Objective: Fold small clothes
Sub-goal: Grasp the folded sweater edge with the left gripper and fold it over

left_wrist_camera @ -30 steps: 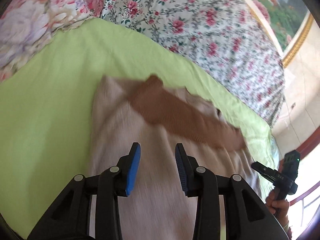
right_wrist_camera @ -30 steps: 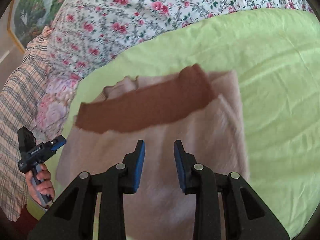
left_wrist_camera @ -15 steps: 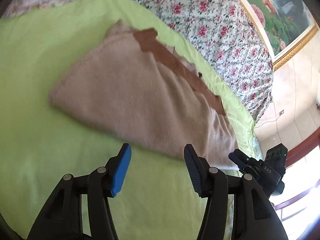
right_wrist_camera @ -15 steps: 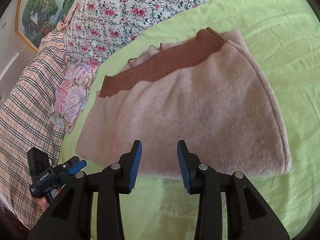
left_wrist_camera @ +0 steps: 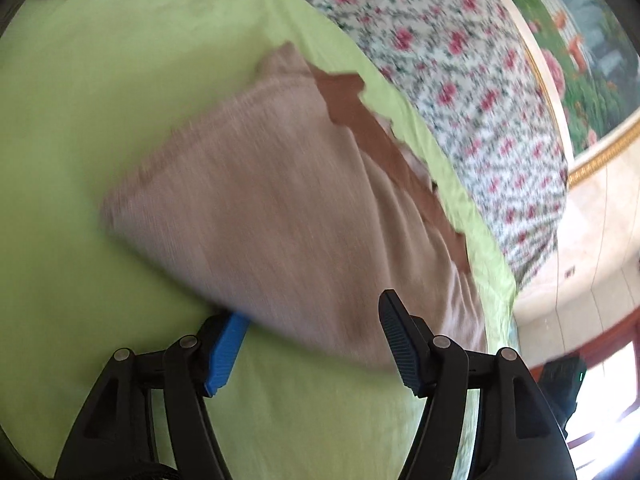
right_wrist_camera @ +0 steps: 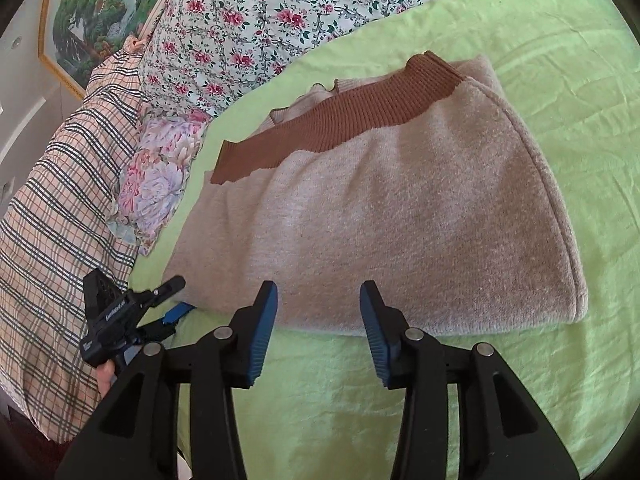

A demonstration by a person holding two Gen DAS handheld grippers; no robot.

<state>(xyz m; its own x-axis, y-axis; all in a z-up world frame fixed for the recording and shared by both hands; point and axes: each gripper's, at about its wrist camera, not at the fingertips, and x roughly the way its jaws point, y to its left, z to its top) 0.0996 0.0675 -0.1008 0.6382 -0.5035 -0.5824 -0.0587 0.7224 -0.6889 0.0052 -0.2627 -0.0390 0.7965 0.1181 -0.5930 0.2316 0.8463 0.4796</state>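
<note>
A beige knit sweater (right_wrist_camera: 400,216) with a brown ribbed band (right_wrist_camera: 332,120) along its far side lies folded on the green sheet (right_wrist_camera: 580,80). My left gripper (left_wrist_camera: 310,308) is at the sweater's (left_wrist_camera: 280,220) near edge. Its jaws are opening: the left blue pad (left_wrist_camera: 222,356) slips under the hem and the right finger (left_wrist_camera: 396,336) stands above the cloth, neither pressing. From the right wrist view, the left gripper (right_wrist_camera: 180,295) straddles the near-left corner. My right gripper (right_wrist_camera: 318,292) hovers at the near hem, jaws opening, nothing pinched between them.
A floral quilt (right_wrist_camera: 248,20) and a floral cushion (right_wrist_camera: 156,184) border the sheet at the back. A plaid blanket (right_wrist_camera: 52,220) lies on the left. A framed painting (left_wrist_camera: 580,60) hangs behind. The bed ends at a tiled floor (left_wrist_camera: 580,280). A hand (right_wrist_camera: 105,376) holds the left gripper.
Both grippers have drawn back from over the middle of the sweater to its near edge and come lower. Both pairs of jaws have widened, the left much more.
</note>
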